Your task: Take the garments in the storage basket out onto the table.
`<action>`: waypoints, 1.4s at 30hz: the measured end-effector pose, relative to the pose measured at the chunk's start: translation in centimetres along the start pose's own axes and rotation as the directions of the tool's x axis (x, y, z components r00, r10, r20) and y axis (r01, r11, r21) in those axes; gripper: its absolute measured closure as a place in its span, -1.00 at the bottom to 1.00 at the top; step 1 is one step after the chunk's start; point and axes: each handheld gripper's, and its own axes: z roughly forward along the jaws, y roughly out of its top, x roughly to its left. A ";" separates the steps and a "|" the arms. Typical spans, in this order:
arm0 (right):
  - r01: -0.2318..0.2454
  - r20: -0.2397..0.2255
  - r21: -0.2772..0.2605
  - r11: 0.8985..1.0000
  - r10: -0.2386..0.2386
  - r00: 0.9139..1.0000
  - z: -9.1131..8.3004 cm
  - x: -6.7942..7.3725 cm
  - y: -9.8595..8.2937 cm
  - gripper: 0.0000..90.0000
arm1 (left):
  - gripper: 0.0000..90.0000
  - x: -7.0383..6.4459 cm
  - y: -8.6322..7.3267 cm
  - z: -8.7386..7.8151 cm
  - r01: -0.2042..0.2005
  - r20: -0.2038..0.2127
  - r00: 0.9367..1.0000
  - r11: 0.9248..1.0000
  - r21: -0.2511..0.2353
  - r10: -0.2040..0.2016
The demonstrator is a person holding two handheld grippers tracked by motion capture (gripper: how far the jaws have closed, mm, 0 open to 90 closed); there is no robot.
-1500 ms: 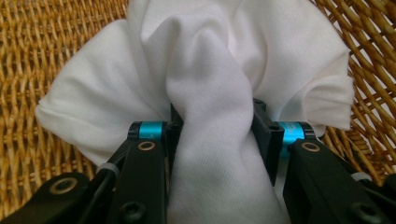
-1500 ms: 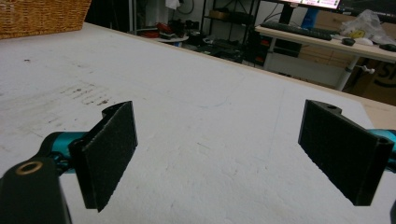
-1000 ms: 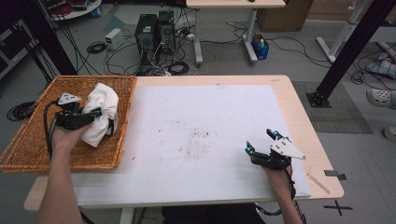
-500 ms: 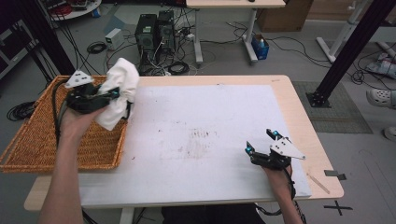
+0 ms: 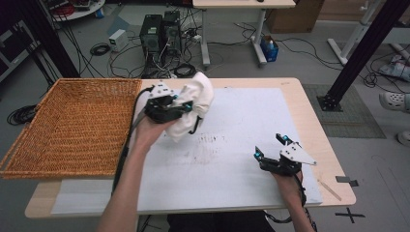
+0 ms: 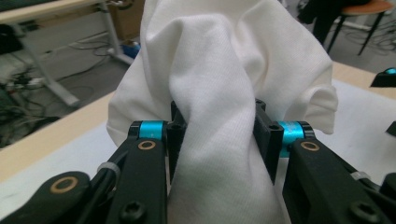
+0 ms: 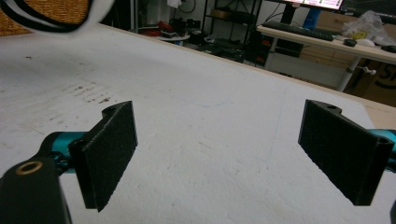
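Now I have the white cloth [image 5: 193, 106] clenched in my left gripper [image 5: 181, 107], held up over the table's far left part, just right of the wicker basket [image 5: 72, 125].
My right gripper [image 5: 271, 150] sits low at the near right of the white mat [image 5: 232, 159], jaws spread wide with nothing between them; the cloth seems clear of the mat, though I can't be sure.

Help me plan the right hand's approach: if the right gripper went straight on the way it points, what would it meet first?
Nothing close: the open right gripper faces bare white table mat; farther on, probably the table's far edge.
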 end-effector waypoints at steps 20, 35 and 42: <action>-0.078 -0.002 -0.021 0.997 0.077 0.997 -0.2 -0.7 -0.1 -0.75 | 0.39 -5.5 -6.1 12.8 0.006 0.067 0.997 0.966 0.260 -0.024; -0.088 -0.003 -0.022 0.996 0.088 0.996 -0.2 -0.8 -0.1 -0.75 | -0.41 -5.6 -6.8 12.6 0.075 0.098 0.990 0.966 0.247 -0.102; -0.081 -0.008 -0.015 0.997 0.081 0.997 -0.2 -0.7 -0.1 -0.75 | -0.41 -5.4 -5.3 8.0 0.089 0.056 0.994 0.994 0.069 -0.093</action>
